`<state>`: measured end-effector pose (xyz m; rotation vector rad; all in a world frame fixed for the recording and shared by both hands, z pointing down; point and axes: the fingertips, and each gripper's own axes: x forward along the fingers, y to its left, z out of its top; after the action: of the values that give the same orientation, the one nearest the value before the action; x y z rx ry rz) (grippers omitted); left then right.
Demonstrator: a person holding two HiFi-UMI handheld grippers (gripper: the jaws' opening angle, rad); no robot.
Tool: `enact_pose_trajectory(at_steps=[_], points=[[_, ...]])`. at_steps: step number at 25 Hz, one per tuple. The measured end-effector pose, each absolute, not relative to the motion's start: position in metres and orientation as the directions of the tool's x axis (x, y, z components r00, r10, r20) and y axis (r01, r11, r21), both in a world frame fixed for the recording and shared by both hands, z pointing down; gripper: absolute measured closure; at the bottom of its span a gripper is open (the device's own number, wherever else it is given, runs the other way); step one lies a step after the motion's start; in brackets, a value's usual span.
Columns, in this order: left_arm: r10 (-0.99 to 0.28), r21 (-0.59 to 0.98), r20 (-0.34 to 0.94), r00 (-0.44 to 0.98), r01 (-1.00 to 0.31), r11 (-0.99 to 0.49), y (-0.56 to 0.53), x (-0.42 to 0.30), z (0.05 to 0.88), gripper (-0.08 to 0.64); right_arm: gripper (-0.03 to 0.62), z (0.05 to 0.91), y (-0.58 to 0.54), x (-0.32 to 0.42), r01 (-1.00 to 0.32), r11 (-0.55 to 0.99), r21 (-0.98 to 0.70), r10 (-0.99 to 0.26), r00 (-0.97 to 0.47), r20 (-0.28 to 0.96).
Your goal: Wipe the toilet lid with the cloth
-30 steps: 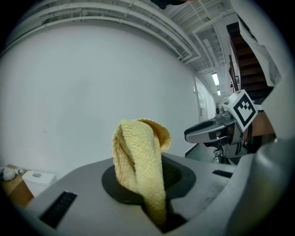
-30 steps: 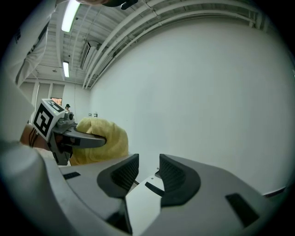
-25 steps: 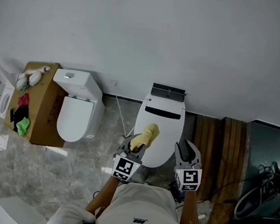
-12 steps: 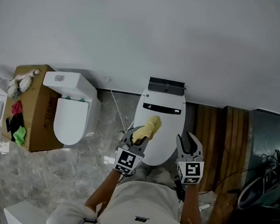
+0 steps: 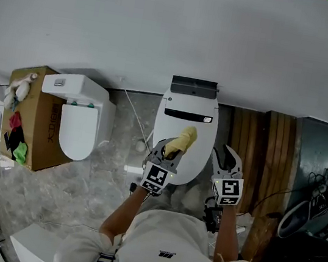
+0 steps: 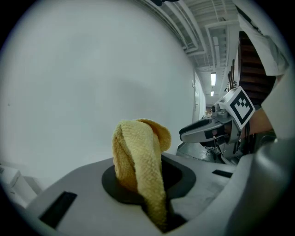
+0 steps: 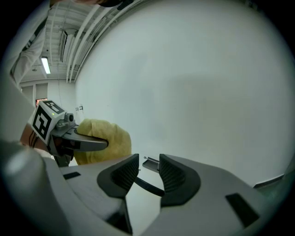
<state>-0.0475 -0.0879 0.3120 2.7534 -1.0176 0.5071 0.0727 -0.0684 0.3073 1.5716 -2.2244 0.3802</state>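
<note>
Head view: second toilet [image 5: 78, 126], cardboard box [image 5: 38, 138] near toilet lid [image 5: 196, 154]; cloth [image 5: 182, 141] above

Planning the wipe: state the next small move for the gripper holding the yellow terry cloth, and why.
Probably lower the left gripper until the yellow terry cloth presses on the closed white toilet lid. Its jaws clamp the cloth over the lid's middle, yet its own view shows wall behind the cloth, so contact seems unmade.

toilet lid [image 5: 196, 154]: bare ahead | behind: wall [image 5: 168, 29] blocks | left: second toilet [image 5: 79, 121]; right: wooden planks [image 5: 259, 164]
</note>
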Motion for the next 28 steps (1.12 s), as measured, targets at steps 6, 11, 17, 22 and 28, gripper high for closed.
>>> enact_pose_trajectory(at_steps=[6, 11, 17, 22, 28], points=[[-0.589, 0.058, 0.407, 0.698, -0.663, -0.746, -0.111, -0.006, 0.357, 0.480, 0.439, 0.355, -0.094, 0.102, -0.931, 0.363, -0.033, -0.801, -0.330, 0.500], [-0.579, 0.091, 0.446, 0.682, -0.679, -0.729, -0.124, 0.021, 0.401, 0.480, 0.439, 0.390, -0.114, 0.128, -0.920, 0.388, -0.057, -0.770, -0.358, 0.529], [-0.549, 0.113, 0.483, 0.682, -0.671, -0.733, -0.137, 0.047, 0.447, 0.480, 0.442, 0.437, -0.129, 0.152, -0.909, 0.411, -0.072, -0.735, -0.377, 0.563], [-0.517, 0.145, 0.516, 0.682, -0.665, -0.732, -0.141, 0.069, 0.490, 0.480, 0.446, 0.482, -0.136, 0.162, -0.897, 0.432, -0.088, -0.703, -0.397, 0.591], [-0.472, 0.171, 0.549, 0.690, -0.646, -0.744, -0.144, 0.094, 0.539, 0.480, 0.446, 0.524, -0.145, 0.170, -0.884, 0.456, -0.101, -0.675, -0.418, 0.608]])
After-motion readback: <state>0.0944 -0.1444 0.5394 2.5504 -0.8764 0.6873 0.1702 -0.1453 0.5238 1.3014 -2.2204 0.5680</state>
